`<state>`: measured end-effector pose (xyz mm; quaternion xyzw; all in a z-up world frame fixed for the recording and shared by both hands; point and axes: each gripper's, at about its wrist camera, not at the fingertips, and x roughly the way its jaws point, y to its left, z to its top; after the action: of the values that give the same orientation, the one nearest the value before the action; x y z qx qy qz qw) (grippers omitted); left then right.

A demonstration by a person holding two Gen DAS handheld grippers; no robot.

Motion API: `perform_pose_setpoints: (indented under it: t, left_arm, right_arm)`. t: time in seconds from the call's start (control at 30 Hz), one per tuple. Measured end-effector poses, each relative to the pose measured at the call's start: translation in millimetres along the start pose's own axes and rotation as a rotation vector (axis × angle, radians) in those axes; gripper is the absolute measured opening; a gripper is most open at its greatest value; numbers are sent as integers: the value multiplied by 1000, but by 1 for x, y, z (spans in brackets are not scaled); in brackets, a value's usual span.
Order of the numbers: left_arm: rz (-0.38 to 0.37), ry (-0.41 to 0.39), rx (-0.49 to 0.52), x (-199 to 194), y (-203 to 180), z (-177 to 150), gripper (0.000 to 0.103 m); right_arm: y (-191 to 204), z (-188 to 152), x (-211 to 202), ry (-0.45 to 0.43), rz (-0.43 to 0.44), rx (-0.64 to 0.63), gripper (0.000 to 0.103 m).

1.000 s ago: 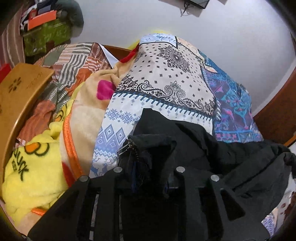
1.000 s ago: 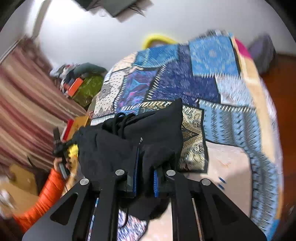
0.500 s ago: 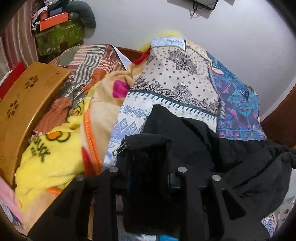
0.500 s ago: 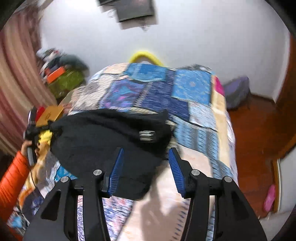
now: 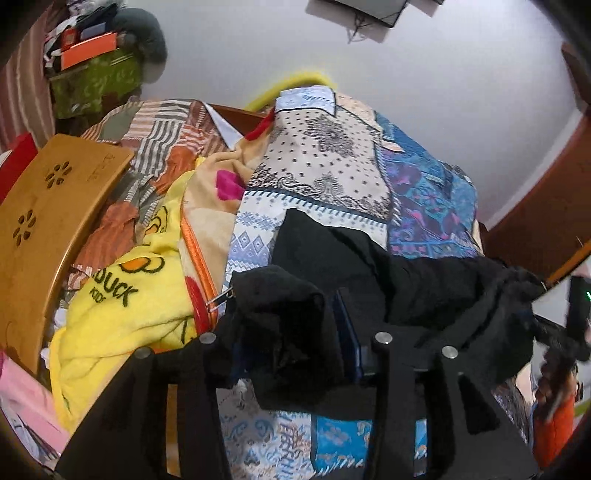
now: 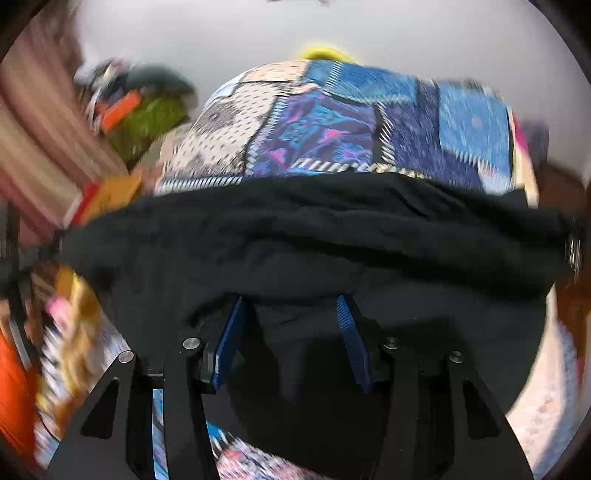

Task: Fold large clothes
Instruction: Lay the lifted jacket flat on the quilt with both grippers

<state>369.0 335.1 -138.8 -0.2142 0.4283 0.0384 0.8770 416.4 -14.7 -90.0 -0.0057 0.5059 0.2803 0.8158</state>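
Two fisheye views, each from a camera mounted on a handheld gripper, looking forward and steeply down along its jaws. The left wrist view sits close above a black garment (image 5: 369,280) on a bed with a patchwork cover (image 5: 332,166), facing the white wall (image 5: 443,92) beyond; a wooden board (image 5: 48,221) lies at its left. The right wrist view, blurred, looks from closer over the same garment (image 6: 314,236) toward the same wall (image 6: 258,33). Both share garment, cover (image 6: 332,125) and wall.
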Motion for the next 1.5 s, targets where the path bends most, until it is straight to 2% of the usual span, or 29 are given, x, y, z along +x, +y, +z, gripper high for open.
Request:
perform_pose_setpoints:
  t: [0.1, 0.2, 0.27, 0.4, 0.47, 0.53, 0.67, 0.77, 0.9, 1.0, 1.1, 1.23, 1.3, 1.37, 1.5]
  left_arm:
    - [-36, 9, 0, -10, 2, 1, 44]
    - [-63, 17, -8, -23, 5, 2, 44]
    - [-36, -3, 7, -33, 3, 1, 45]
    - [100, -142, 88, -72, -1, -1, 54]
    - [153, -164, 129, -82, -6, -3, 55]
    - [172, -163, 190, -85, -18, -9, 55]
    - [156, -166, 315, -77, -54, -26, 58]
    - [104, -164, 374, -61, -85, -40, 60]
    - [17, -137, 395, -26, -123, -49, 60]
    - [-28, -109, 376, 6, -145, -48, 60]
    - [-62, -49, 316, 46, -159, -45, 60]
    - [-65, -5, 236, 86, -159, -41, 61]
    - [-77, 51, 192, 107, -154, -41, 63]
    - [-84, 82, 167, 120, -152, -44, 63]
    - [-31, 43, 222, 123, -161, -56, 64]
  right_arm:
    - [-21, 10, 3, -1, 78, 107, 47]
    - [-20, 13, 6, -9, 81, 128, 47]
    - [-18, 15, 7, -22, 48, 115, 47]
    - [-4, 13, 7, -43, -20, 68, 48]
    - [-2, 13, 7, -48, -41, 52, 48]
    - [-3, 13, 5, -53, -49, 57, 48]
    - [-8, 11, -3, -52, -30, 112, 48]
    - [-12, 9, -10, -36, -15, 139, 48]
    - [-5, 3, -29, -67, -58, 69, 48]
    - [4, -3, -36, -100, -91, -7, 48]
    - [16, -10, -29, -108, -156, -114, 49]
    - [25, -23, -4, -69, -266, -254, 52]
    - [28, -32, 1, -105, -300, -311, 63]
    - [30, -36, 3, -105, -298, -332, 69]
    - [33, -37, 5, -115, -301, -334, 73]
